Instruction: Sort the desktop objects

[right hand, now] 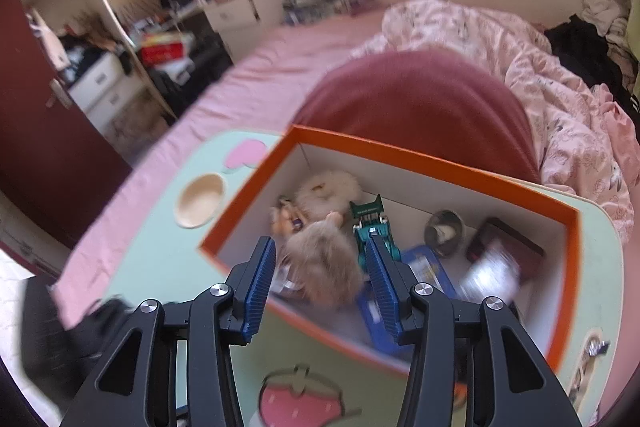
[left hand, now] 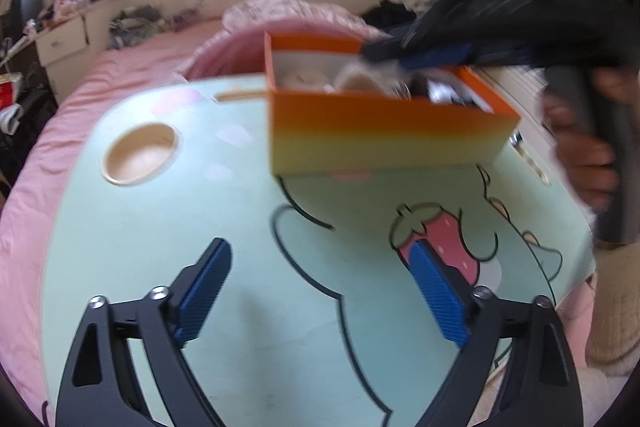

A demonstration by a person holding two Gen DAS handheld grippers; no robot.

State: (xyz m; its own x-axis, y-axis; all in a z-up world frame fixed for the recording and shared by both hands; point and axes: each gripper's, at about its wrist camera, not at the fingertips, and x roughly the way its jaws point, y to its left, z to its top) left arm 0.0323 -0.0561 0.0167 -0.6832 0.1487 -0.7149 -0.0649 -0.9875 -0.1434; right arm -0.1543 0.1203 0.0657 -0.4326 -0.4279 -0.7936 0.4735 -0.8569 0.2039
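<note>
An orange box (left hand: 380, 131) stands on the mint-green table (left hand: 160, 227) with a strawberry print. My left gripper (left hand: 320, 247) hangs open above the bare tabletop in front of the box, nothing between its fingers. My right gripper (right hand: 320, 243) is over the box's (right hand: 400, 151) near-left part, its pads closed on a fluffy tan plush (right hand: 324, 267). In the left wrist view it (left hand: 372, 53) reaches in from the right above the box. Inside lie a white fluffy item (right hand: 328, 189), a green toy car (right hand: 372, 223), a blue card (right hand: 428, 267), a metal round thing (right hand: 444, 231) and a dark red item (right hand: 508, 243).
A round cup recess (left hand: 140, 153) sits in the table's far-left part. A person's hand (left hand: 588, 167) holds the right gripper's handle at the right. The table stands on a pink bed (left hand: 52, 147), with a dark red cushion (right hand: 420, 107) behind the box.
</note>
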